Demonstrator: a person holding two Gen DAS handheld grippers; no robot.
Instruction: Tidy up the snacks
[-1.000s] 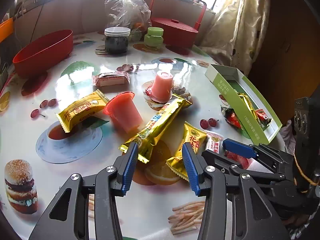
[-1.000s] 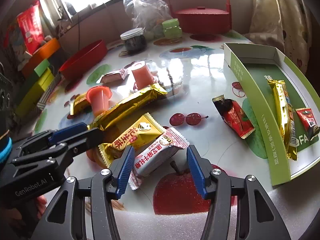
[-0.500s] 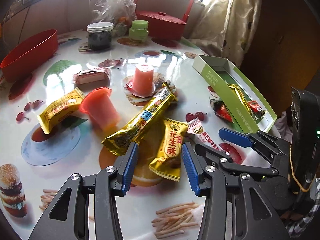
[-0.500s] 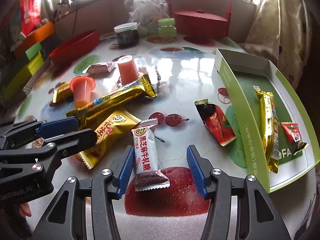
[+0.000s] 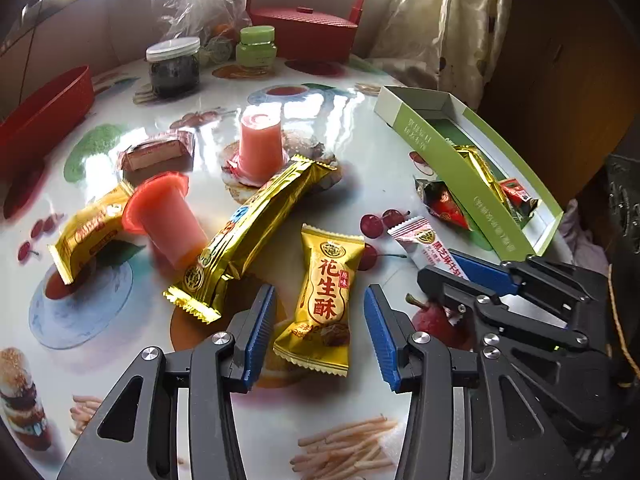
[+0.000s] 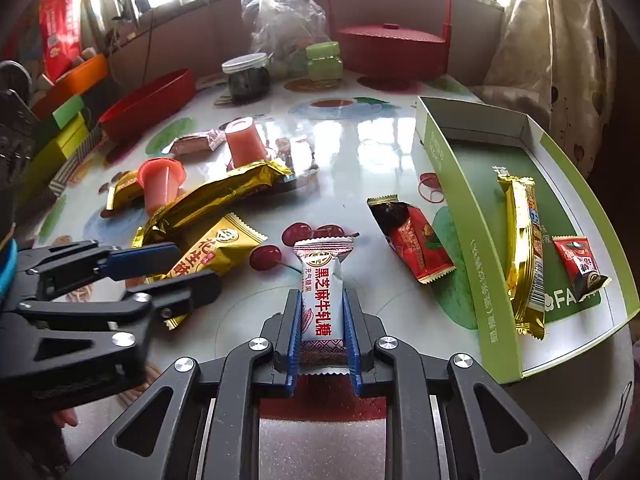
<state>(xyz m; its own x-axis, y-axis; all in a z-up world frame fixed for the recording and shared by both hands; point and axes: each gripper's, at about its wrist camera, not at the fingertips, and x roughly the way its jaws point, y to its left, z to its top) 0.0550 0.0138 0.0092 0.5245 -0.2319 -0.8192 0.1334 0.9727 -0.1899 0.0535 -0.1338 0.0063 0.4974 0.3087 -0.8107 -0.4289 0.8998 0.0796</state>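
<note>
A: White candy wrapper (image 6: 322,304): red characters 黑芝麻牛轧糖 down its length, with a small round gold crest above them.

B: Noted. Gold packet (image 5: 328,296)?

A: 花生酥 in red on a cream panel, round crest on top; a small red tag beside the first character, too small to read.

B: Green box (image 6: 476,240)?

A: White letters "FA" on the floor, the rest covered by a snack. Small white print on the outer wall, illegible.
</note>
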